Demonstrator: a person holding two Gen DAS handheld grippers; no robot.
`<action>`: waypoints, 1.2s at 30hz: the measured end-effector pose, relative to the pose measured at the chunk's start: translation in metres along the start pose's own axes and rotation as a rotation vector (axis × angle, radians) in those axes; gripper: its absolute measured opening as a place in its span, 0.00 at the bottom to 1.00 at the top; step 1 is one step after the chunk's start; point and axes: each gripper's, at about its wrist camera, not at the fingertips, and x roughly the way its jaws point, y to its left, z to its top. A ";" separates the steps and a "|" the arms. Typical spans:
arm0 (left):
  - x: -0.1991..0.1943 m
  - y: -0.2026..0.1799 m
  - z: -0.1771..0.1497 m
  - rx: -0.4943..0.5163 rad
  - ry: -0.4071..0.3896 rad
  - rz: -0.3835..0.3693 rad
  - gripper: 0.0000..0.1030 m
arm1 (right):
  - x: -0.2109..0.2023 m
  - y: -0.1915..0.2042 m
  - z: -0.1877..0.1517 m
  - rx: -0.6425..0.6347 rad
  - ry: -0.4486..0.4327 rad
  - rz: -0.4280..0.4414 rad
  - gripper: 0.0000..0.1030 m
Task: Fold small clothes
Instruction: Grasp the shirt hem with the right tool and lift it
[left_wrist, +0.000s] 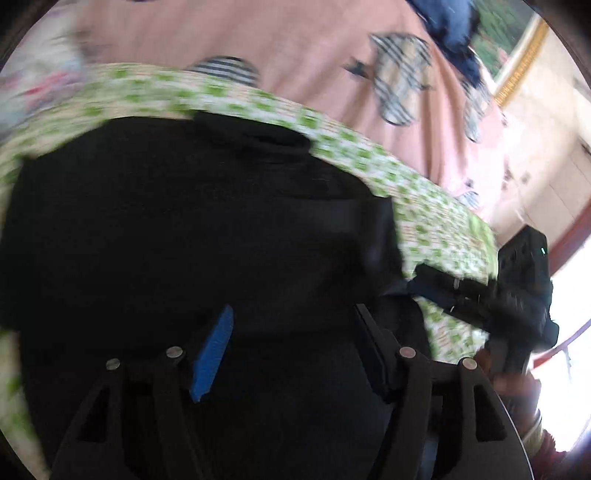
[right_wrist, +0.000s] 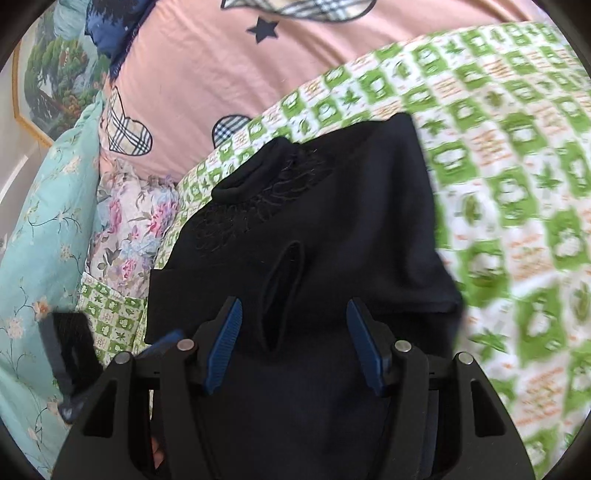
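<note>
Black top lying flat on a green and white cloth, spread over a bed. Small rolled neck at the far end, pointing away and a bit to the left in the right wrist view. Long way of the top running from the neck straight back toward the right gripper. Thin stitched pattern just below the neck. A long narrow fold or slit standing up in the middle of the cloth, between the blue pads. Right gripper wide apart, holding nothing, black cloth filling the space between the two pads. Cannot tell if the pads touch the top.

Left wrist view blurry. Same black top filling most of it, neck bump at the far edge. Left gripper also wide apart, one blue pad plain to see, the other dark and hard to make out. Right gripper seen off to the side, over the green and white cloth.

Pink sheet with checked hearts and a dark star past the green cloth. Blue-green flowery pillow and a pale flowery cloth at the left side. Dark blue cloth and a framed tree picture farther off.
</note>
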 end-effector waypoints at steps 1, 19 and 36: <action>-0.013 0.014 -0.006 -0.018 -0.016 0.043 0.64 | 0.007 0.001 0.002 -0.001 0.013 0.002 0.59; -0.022 0.140 0.021 -0.250 -0.110 0.373 0.64 | -0.016 0.032 0.062 -0.059 -0.144 0.051 0.07; -0.019 0.117 0.026 -0.152 -0.124 0.230 0.59 | -0.012 0.070 0.092 -0.053 -0.172 0.167 0.07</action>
